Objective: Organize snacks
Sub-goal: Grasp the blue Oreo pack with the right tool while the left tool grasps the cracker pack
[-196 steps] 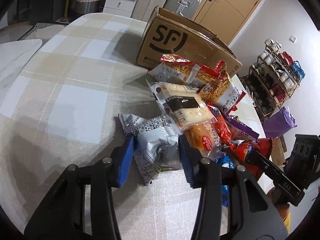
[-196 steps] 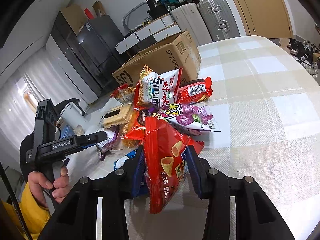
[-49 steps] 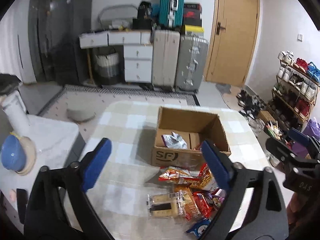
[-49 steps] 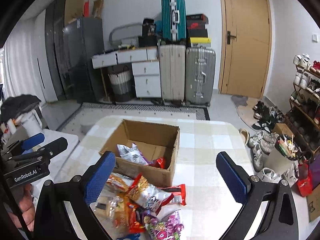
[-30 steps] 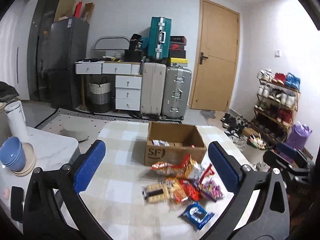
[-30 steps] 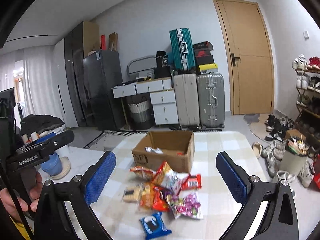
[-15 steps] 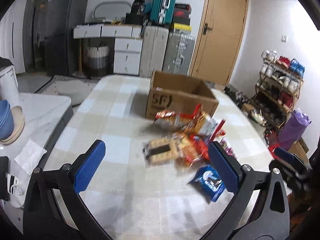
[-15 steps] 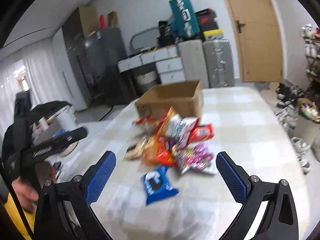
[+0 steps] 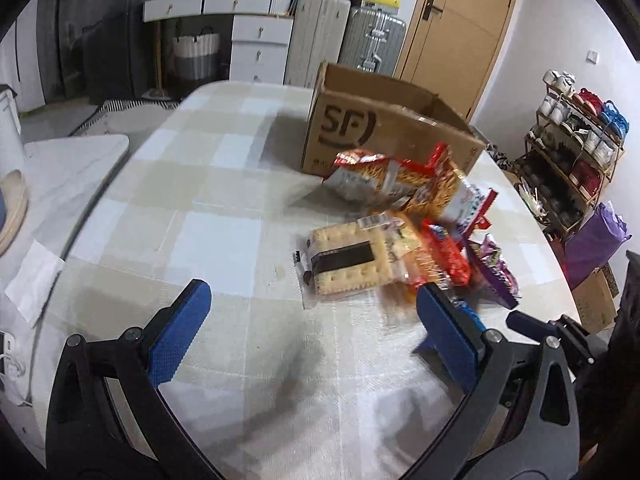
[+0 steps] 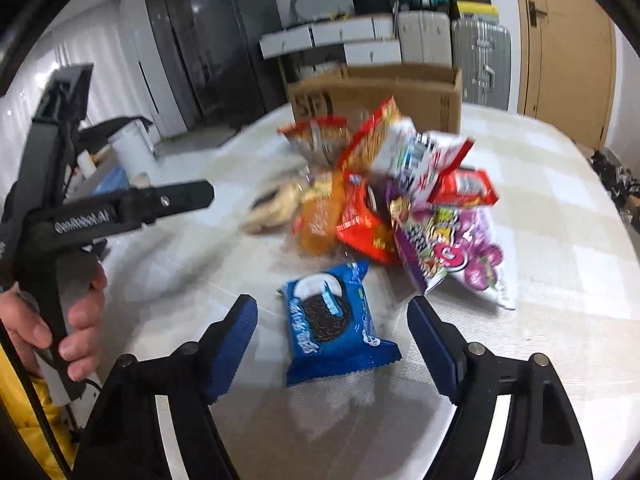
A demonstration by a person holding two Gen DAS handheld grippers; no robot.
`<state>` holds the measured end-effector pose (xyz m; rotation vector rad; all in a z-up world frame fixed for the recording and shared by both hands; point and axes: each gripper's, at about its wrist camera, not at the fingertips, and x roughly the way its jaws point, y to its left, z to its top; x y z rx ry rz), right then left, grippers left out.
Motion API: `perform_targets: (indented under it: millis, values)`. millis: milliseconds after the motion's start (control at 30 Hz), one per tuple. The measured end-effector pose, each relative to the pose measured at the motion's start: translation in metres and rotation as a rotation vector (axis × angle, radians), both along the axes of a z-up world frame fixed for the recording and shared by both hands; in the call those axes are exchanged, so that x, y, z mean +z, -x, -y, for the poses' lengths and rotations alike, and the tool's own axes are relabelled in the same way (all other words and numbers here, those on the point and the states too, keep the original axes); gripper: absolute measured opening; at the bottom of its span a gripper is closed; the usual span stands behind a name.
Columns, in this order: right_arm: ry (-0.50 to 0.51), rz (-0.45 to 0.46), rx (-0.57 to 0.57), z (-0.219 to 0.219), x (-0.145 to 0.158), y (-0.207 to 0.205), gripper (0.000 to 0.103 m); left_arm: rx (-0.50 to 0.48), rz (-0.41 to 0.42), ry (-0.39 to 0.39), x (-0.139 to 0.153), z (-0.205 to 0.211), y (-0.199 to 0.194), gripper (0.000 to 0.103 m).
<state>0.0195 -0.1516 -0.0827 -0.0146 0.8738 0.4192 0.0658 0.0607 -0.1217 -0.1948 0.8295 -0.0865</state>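
Left wrist view: my left claw (image 9: 308, 330) gapes wide, textured blue pads (image 9: 178, 338) bare, nothing between. Flat clear-wrapped cracker pack (image 9: 352, 266) lies just ahead on checked woven tablecloth (image 9: 200, 208). Crinkly foil snack bags (image 9: 400, 178) heaped beyond; brown cardboard box (image 9: 360, 128) behind them.

Right wrist view: my right claw (image 10: 332, 332) has jaws just closing, not touching glossy blue rectangular cookie pack (image 10: 332, 324) between them. Purple candy bag (image 10: 452, 252) ahead right. Hand (image 10: 60, 320) grips other tool at left.

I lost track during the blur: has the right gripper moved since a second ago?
Yes. The right gripper has come down toward the table, nearing the snack pile; the cardboard box looms larger. Its jaws have been closing, straddling the blue cookie pack without touching.
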Motion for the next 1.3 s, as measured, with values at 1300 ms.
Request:
perform_targets:
  millis: [1300]
  values:
    - [-0.098, -0.071, 0.033, 0.011, -0.027, -0.018, 0.045, -0.060, -0.150, 0.145, -0.048, 0.008, -0.085, 0.090]
